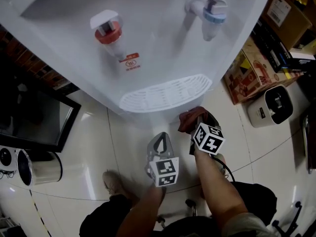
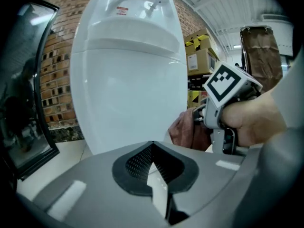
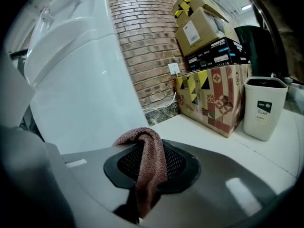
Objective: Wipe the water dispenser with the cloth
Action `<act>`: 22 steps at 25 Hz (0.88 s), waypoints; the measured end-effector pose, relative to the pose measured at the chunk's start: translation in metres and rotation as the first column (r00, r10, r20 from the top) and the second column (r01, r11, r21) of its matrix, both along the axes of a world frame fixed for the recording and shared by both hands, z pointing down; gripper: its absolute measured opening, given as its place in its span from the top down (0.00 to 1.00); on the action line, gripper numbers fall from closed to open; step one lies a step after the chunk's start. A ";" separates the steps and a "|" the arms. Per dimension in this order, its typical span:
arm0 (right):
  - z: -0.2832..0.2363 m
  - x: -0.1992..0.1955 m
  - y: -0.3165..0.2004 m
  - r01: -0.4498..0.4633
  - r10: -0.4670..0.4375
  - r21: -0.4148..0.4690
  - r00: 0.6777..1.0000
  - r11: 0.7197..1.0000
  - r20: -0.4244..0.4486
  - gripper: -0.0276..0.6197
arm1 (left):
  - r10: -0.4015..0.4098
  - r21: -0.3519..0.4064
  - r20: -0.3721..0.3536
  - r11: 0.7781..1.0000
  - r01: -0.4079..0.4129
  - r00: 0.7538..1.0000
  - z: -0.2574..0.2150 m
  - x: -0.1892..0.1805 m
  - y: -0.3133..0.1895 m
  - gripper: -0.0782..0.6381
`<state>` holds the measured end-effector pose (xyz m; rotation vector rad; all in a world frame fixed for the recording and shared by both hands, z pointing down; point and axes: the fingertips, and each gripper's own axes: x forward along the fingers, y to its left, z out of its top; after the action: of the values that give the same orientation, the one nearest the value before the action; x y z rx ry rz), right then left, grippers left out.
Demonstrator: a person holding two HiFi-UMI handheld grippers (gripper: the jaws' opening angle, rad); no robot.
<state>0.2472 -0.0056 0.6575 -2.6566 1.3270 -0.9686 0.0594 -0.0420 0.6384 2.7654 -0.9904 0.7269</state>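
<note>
Right gripper clenched on the one reddish-brown cloth, held low at the near right of the single water dispenser, just under its drip tray; contact with the white panel cannot be told. Left gripper closed on nothing, just left of it. Judged early or mid-wipe: no surface shows as done, and both taps, red and blue, likely remain.

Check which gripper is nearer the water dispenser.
Right. The right gripper, shut on the cloth, is by the front of the water dispenser, below its drip tray. The left gripper, shut and empty, sits further back toward the person.
</note>
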 end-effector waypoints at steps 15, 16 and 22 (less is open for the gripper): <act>0.067 -0.227 -0.095 0.379 -0.368 -0.006 0.901 0.925 0.228 0.83 | -0.294 0.033 0.107 0.956 0.292 0.950 0.015 -0.171 -0.089 0.89; 0.071 -0.235 -0.100 0.380 -0.367 -0.004 0.897 0.925 0.247 0.83 | -0.307 0.032 0.108 0.952 0.305 0.946 0.016 -0.178 -0.094 0.89; 0.091 -0.240 -0.112 0.348 -0.327 -0.031 0.905 0.937 0.273 0.83 | -0.338 0.014 0.092 0.941 0.339 0.937 0.024 -0.196 -0.110 0.89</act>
<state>0.0069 -0.1175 0.7486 -2.2777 1.7466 -1.3819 -0.1367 -0.1521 0.6624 2.4782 -1.4350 0.8018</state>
